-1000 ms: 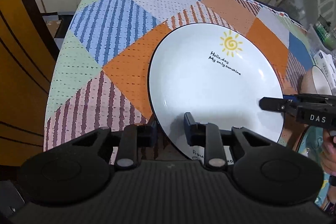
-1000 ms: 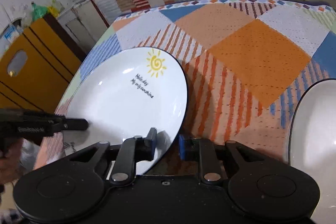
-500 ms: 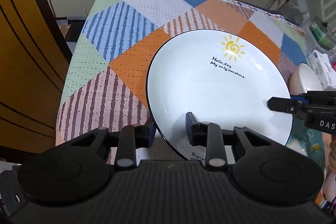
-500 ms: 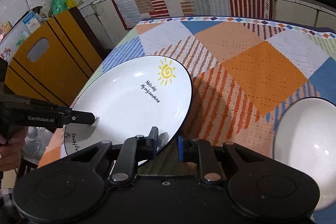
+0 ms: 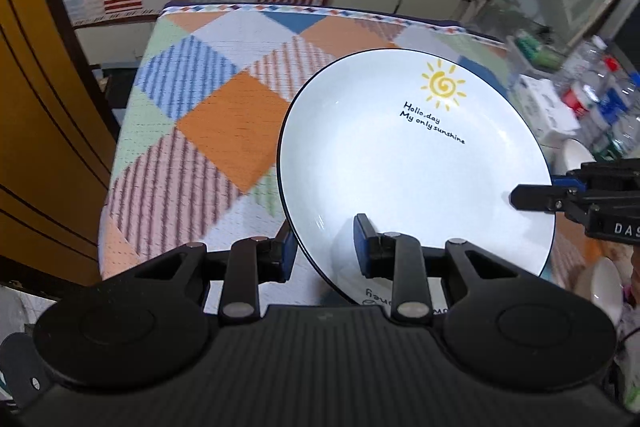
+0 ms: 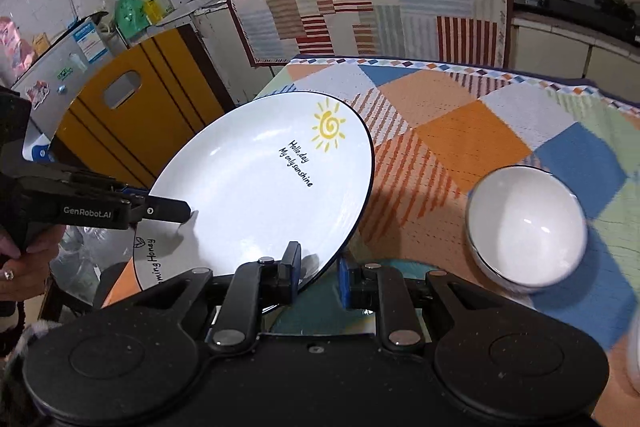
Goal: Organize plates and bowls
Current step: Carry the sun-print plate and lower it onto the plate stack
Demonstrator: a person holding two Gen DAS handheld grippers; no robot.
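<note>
- The round white ceramic plate with a dark rim and yellow sun print (image 5: 412,179) hangs tilted above the patchwork-clothed counter (image 5: 208,131).
- The left gripper (image 5: 324,251) and right gripper (image 6: 318,277) each have jaws clamped on its rim.
- A white ceramic bowl (image 6: 526,225) sits unsorted; most organizing seems left.

A table (image 6: 472,131) stands covered by a patchwork cloth (image 5: 224,131) of orange, blue, green and striped squares, with a band of small diamonds along its far edge. A white bowl (image 6: 524,227) sits directly on the cloth, on the blue and green patches at the right.
</note>
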